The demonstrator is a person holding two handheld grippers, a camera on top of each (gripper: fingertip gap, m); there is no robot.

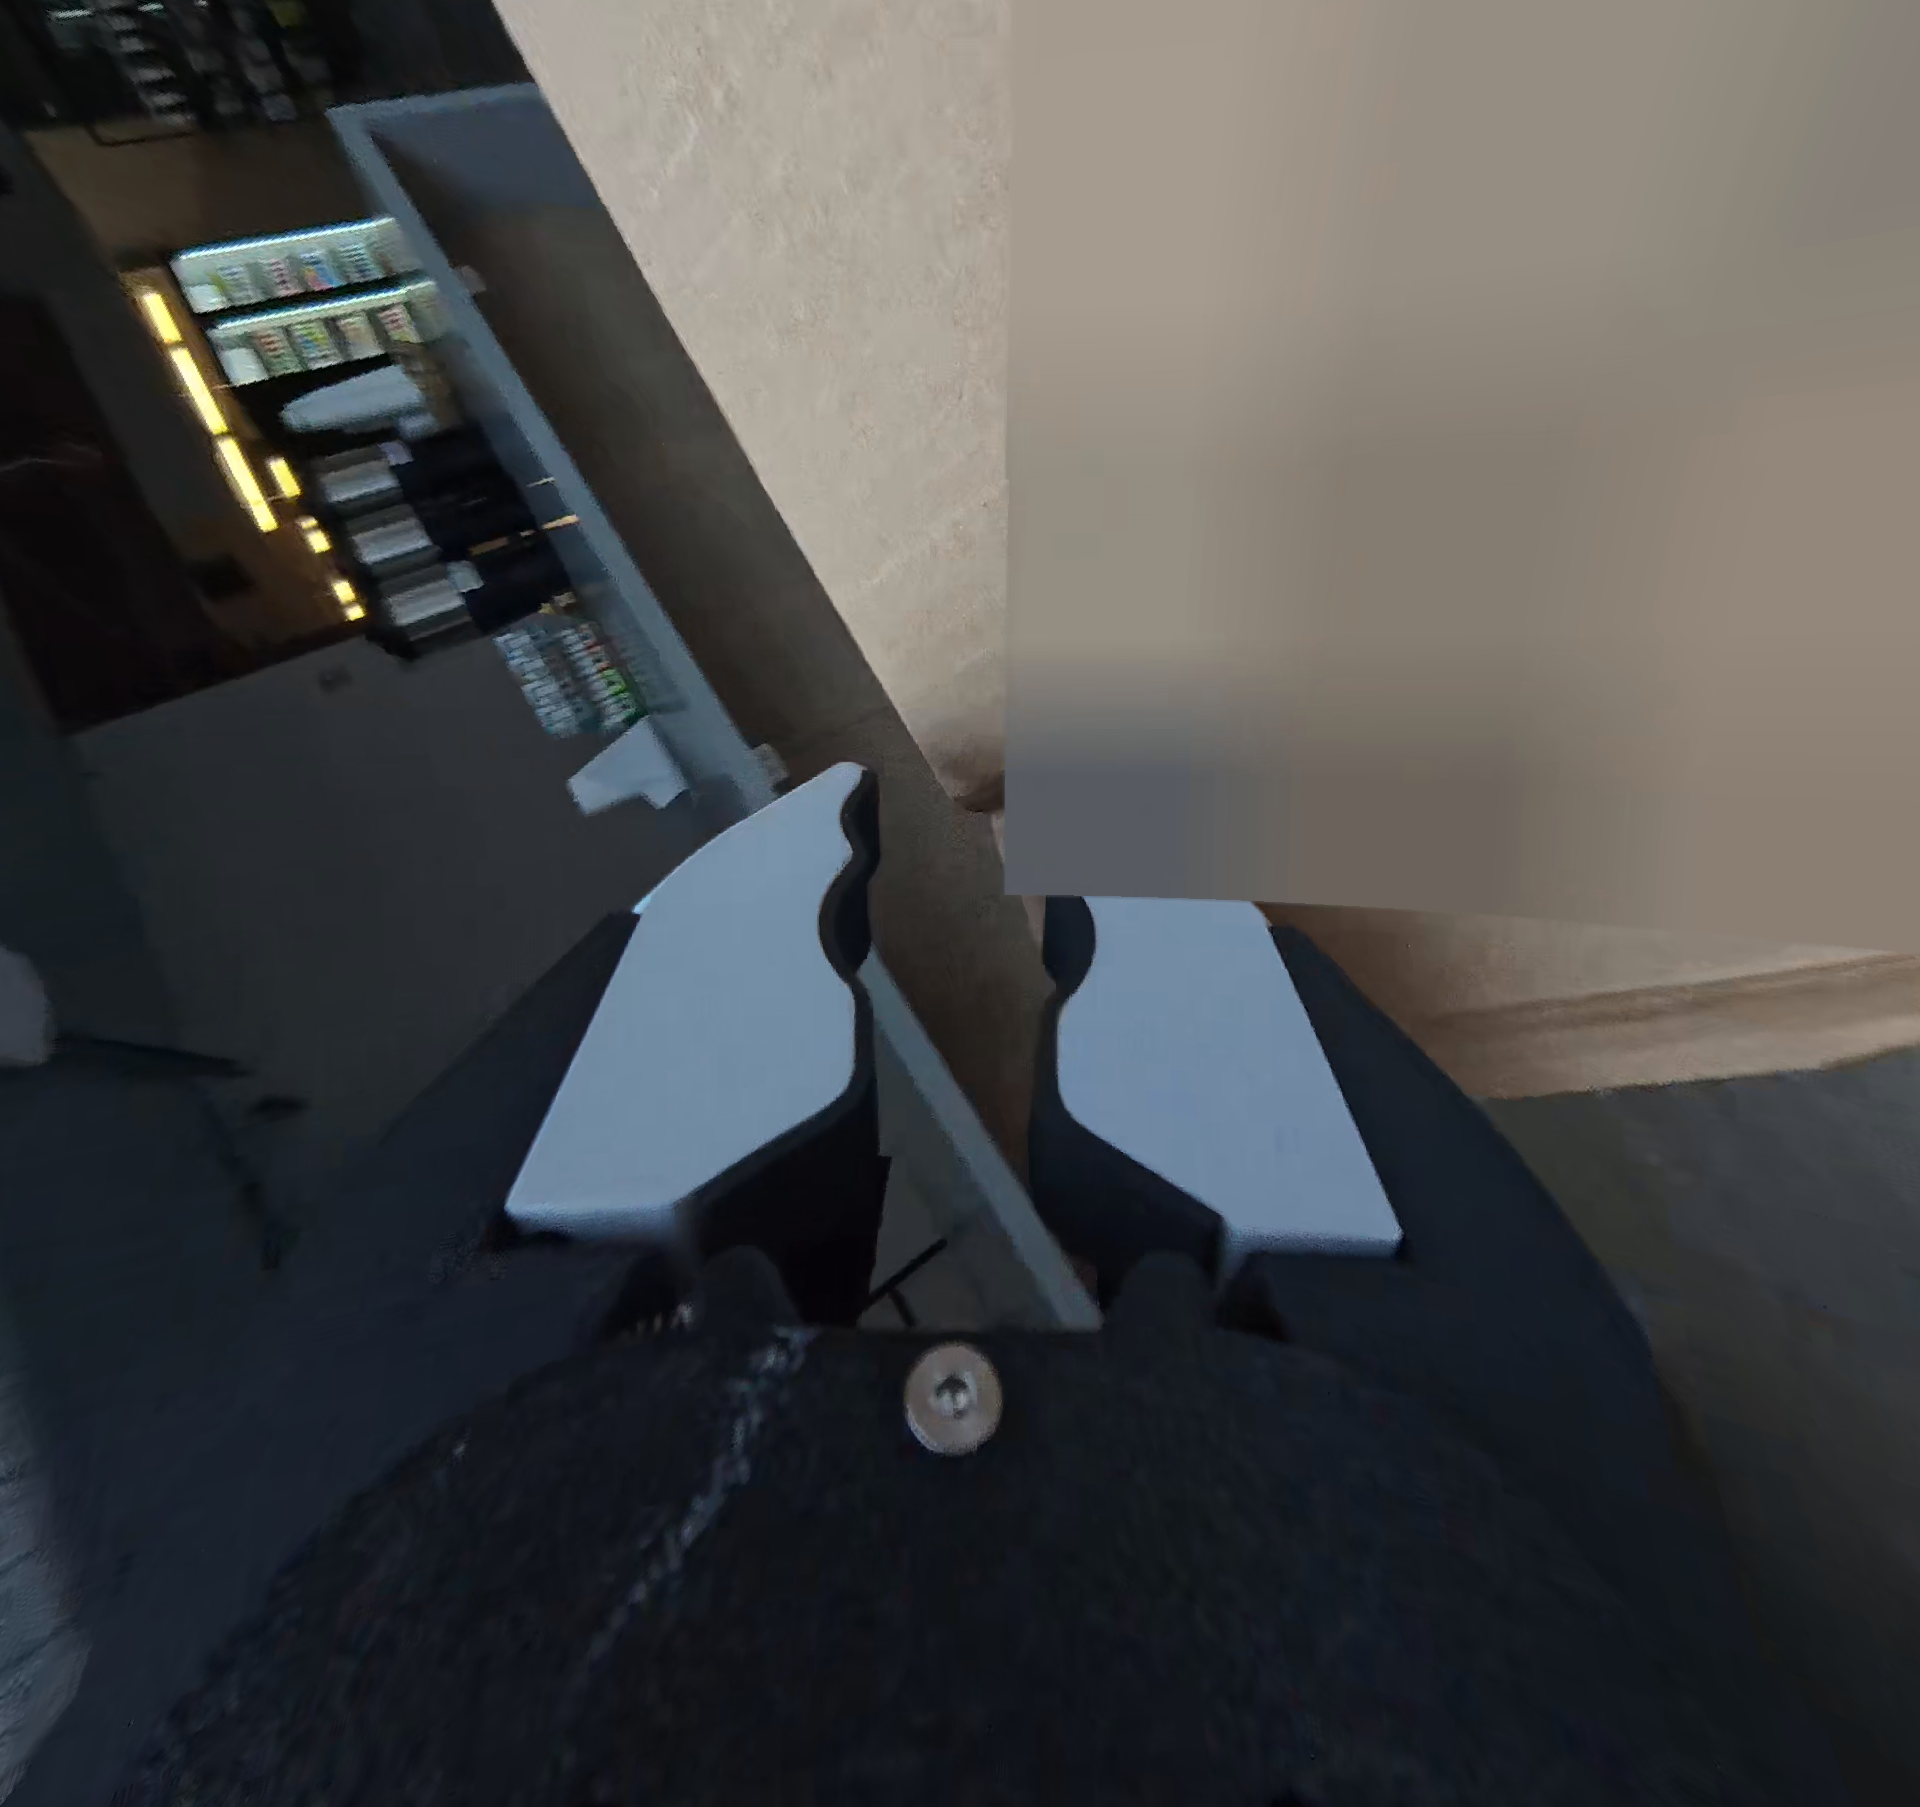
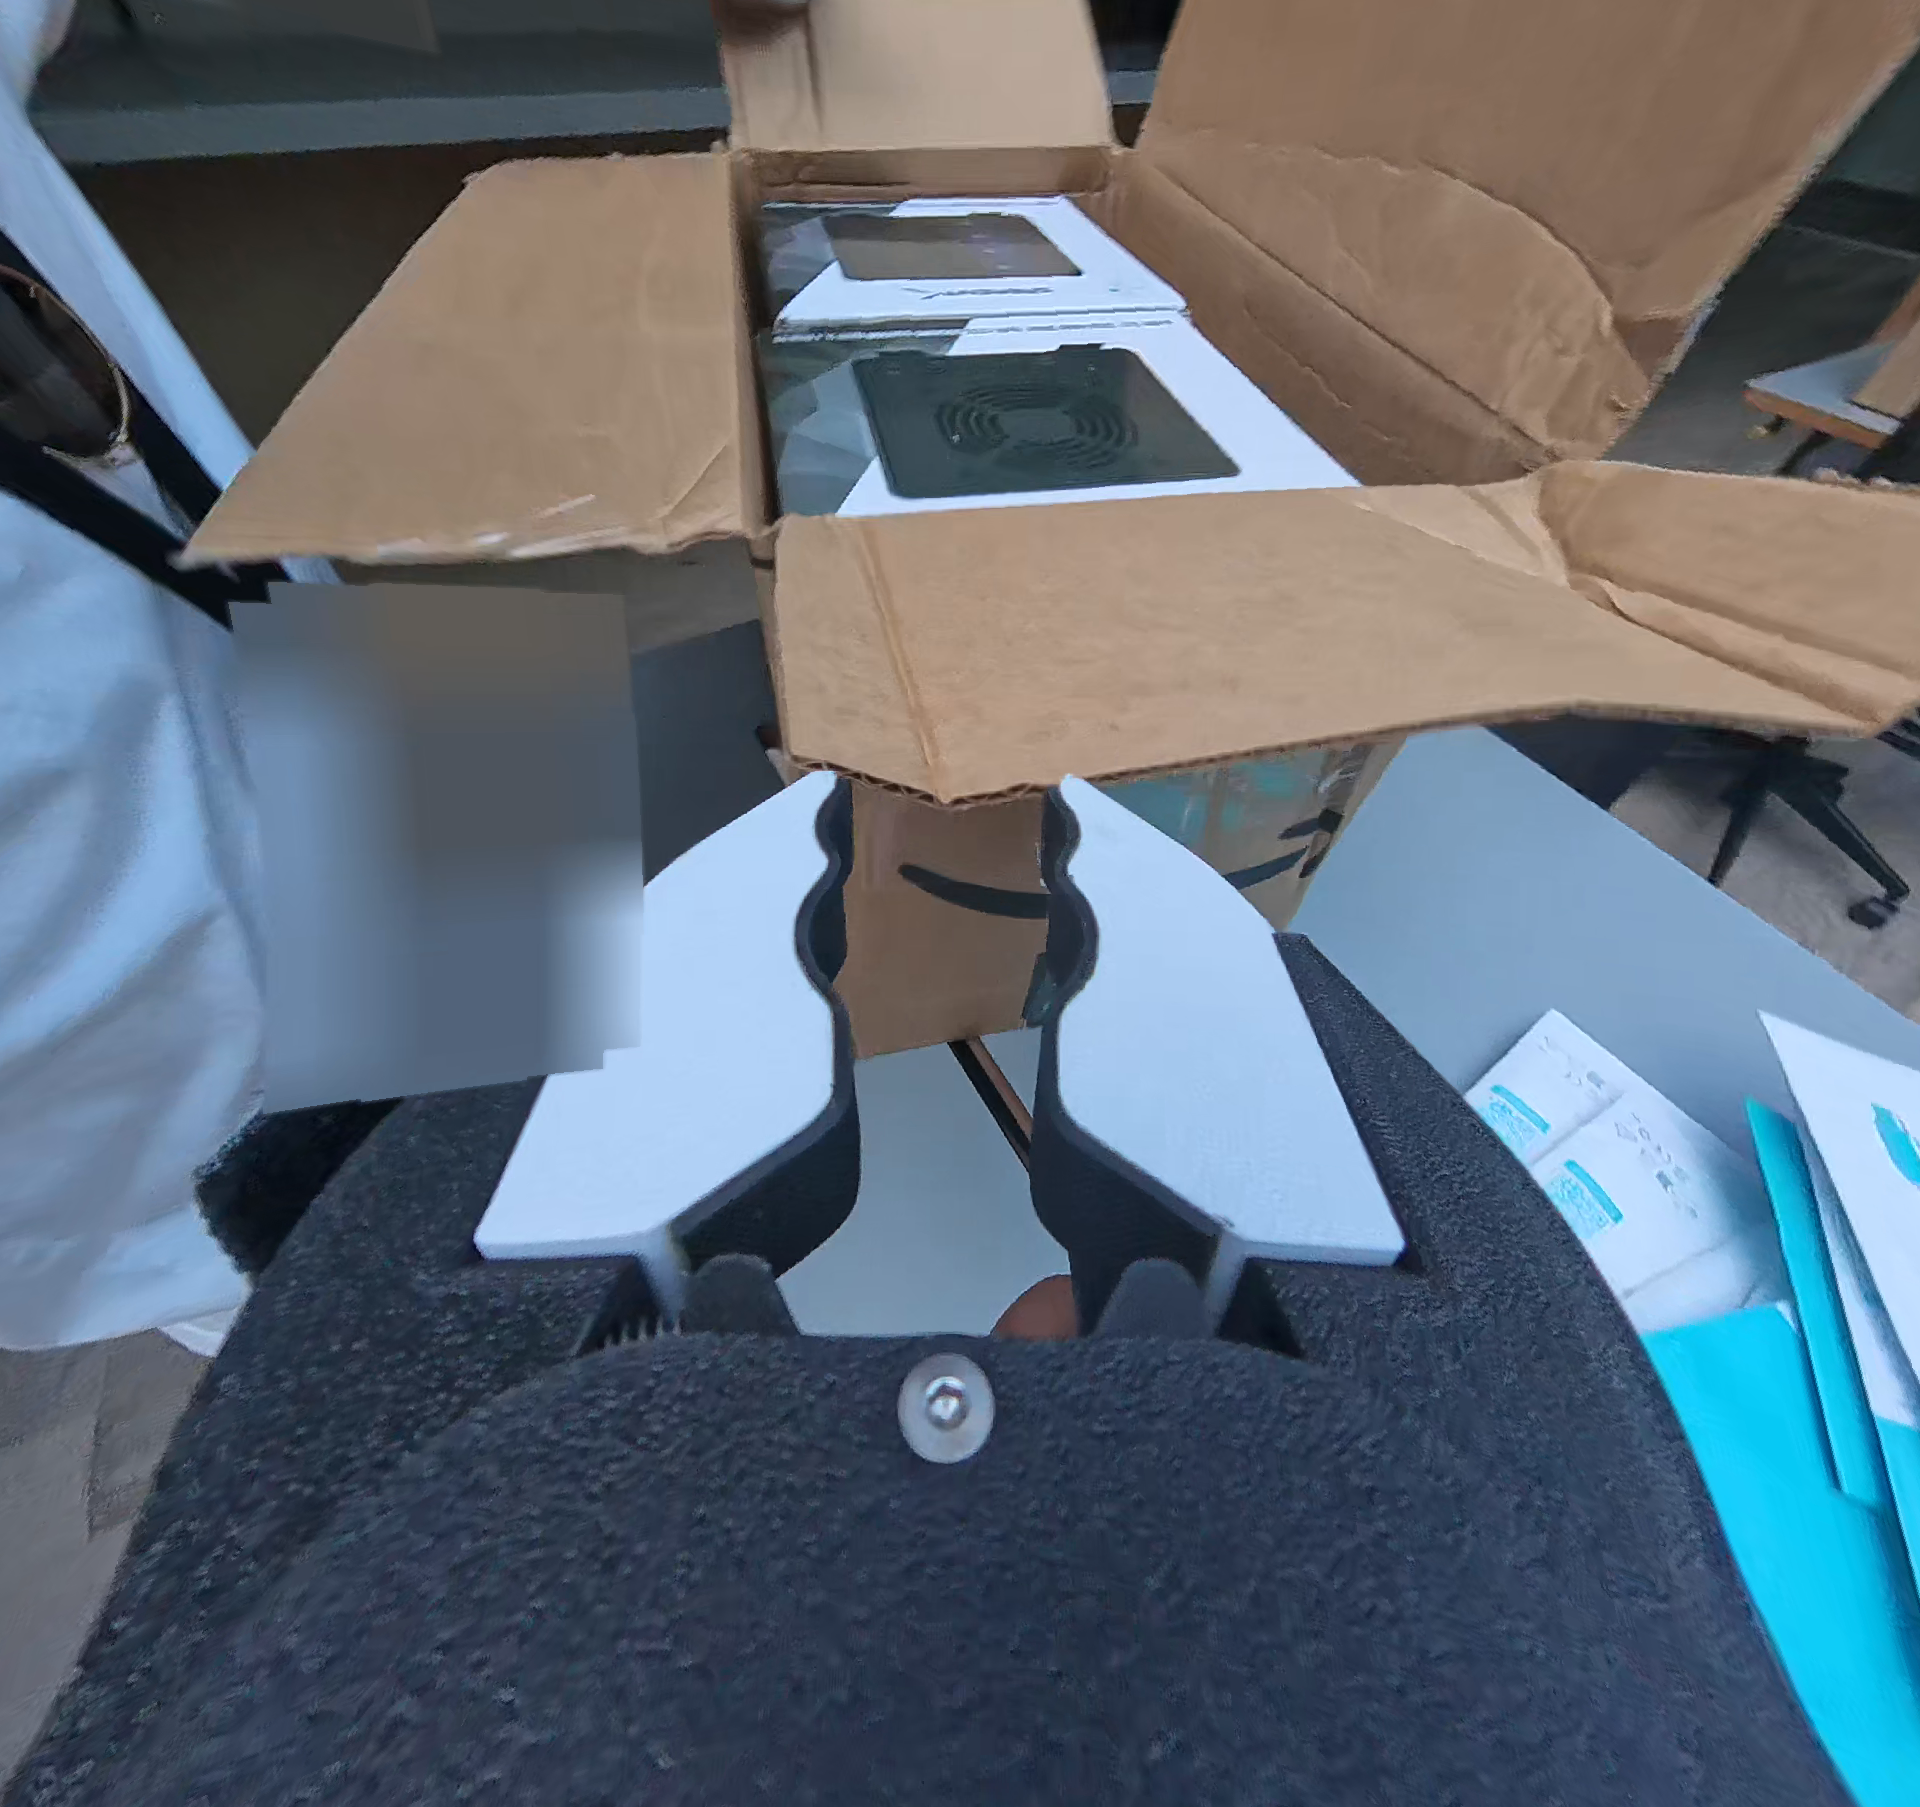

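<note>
Cardboard sits right at my right gripper: its jaws stand apart with nothing between them, and the near flap of the open box hangs just over the tips. If I rise from here I judge the tips would catch that flap's edge and tip or drag the box on the worktop. Inside lie two white cartons, one near and one far, each picturing a black square unit. The right flap stands tall and torn, and could fold in over them. Papers and teal folders lie near right, easy to sweep off. A person in white stands close at left. My left gripper is also parted and empty, aimed at a beige wall; its right tip is hidden, and it cannot see the box.
</note>
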